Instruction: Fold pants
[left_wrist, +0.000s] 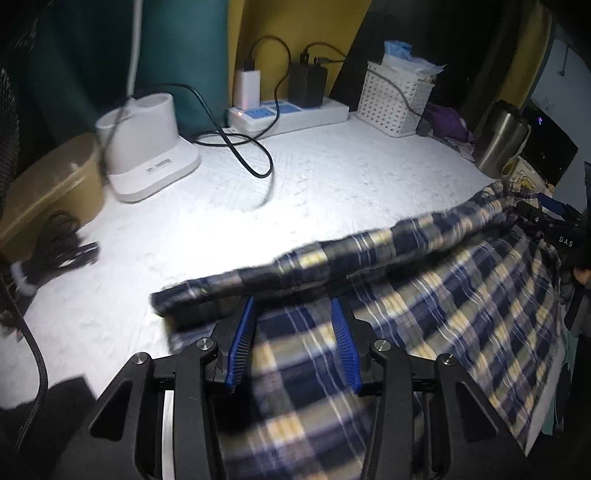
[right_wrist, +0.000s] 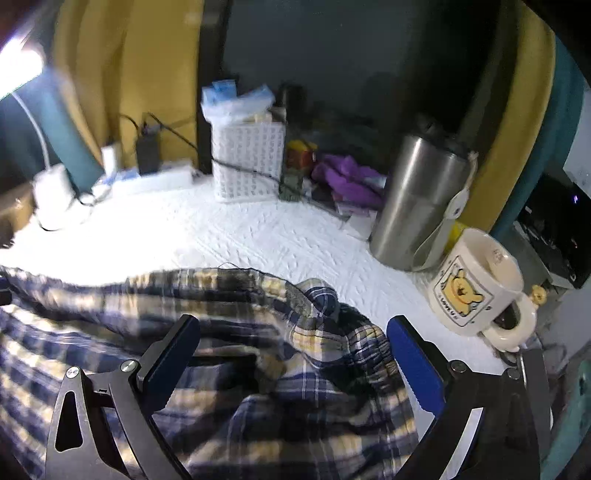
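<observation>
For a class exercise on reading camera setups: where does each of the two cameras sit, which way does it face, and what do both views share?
Left wrist: on the left gripper, facing down across the plaid pants toward the power strip; its own fingers show, and the right gripper at far right.
Right wrist: on the right gripper, jaws wide, facing the steel tumbler and mug.
Shared: pants, white basket, tumbler, power strip.

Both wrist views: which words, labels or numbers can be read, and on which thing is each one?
"DAS": white letters on the right tool, at the left wrist view's right edge.
White lamp base: small grey print, too blurred to read.
Bear mug: line of letters under the yellow bear, too small and tilted to read.
</observation>
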